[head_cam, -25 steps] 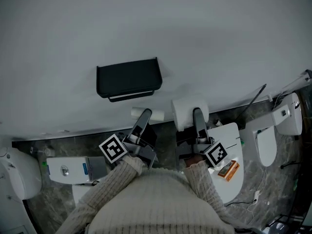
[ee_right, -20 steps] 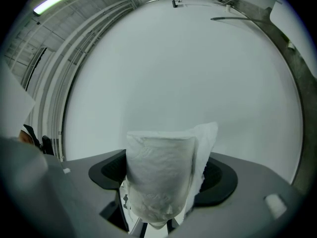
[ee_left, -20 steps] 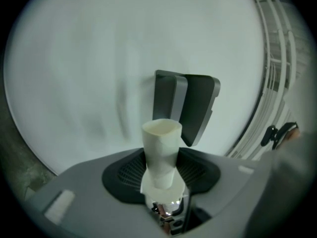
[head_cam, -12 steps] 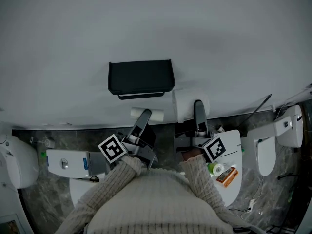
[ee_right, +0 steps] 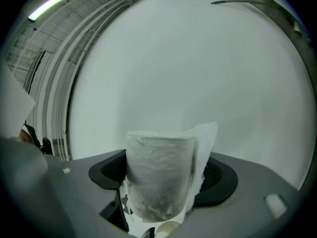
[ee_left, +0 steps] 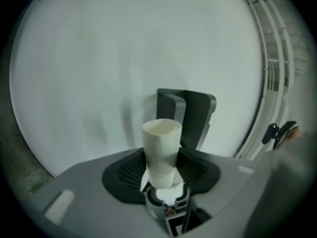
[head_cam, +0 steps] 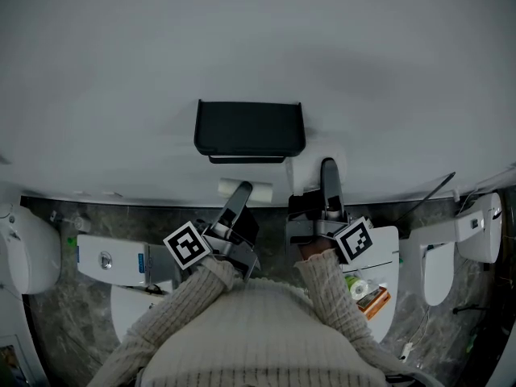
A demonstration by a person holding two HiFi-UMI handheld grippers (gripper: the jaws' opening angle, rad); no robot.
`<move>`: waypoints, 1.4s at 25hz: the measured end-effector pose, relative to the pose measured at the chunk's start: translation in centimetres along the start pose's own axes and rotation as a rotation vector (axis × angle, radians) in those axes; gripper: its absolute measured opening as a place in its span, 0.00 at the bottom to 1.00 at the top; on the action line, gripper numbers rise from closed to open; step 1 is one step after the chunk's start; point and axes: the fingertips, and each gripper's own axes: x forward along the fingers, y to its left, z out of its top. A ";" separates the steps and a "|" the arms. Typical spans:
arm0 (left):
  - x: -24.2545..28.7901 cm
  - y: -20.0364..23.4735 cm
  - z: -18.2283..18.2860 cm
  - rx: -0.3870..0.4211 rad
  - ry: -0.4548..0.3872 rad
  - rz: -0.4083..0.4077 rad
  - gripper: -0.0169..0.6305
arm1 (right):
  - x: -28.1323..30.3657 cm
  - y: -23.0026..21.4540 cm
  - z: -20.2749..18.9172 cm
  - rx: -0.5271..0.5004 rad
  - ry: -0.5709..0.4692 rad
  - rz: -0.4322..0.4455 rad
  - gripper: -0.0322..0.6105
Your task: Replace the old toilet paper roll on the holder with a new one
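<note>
Nearer holder, right claw pinches new roll between jaws (left claw pinches tube).

You face a plain pale wall. At its foot lies dark marbled floor, with a white toilet standing against its right end.

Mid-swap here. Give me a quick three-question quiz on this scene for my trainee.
1. True or false: the left gripper is empty.
2. What does the right gripper hold? A) nothing B) a toilet paper roll C) a sponge
3. Fill in: the black holder is mounted on the ____.
Key: 1 false, it holds a cardboard tube; 2 B; 3 wall.
</note>
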 end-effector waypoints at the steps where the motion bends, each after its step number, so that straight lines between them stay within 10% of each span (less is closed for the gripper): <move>1: 0.0 0.0 0.1 0.000 -0.004 0.001 0.30 | 0.1 0.0 -0.1 0.002 0.001 0.001 0.66; 35: -3.8 -0.4 5.0 0.025 -0.168 0.008 0.30 | 1.6 0.4 -7.7 0.103 0.139 0.028 0.66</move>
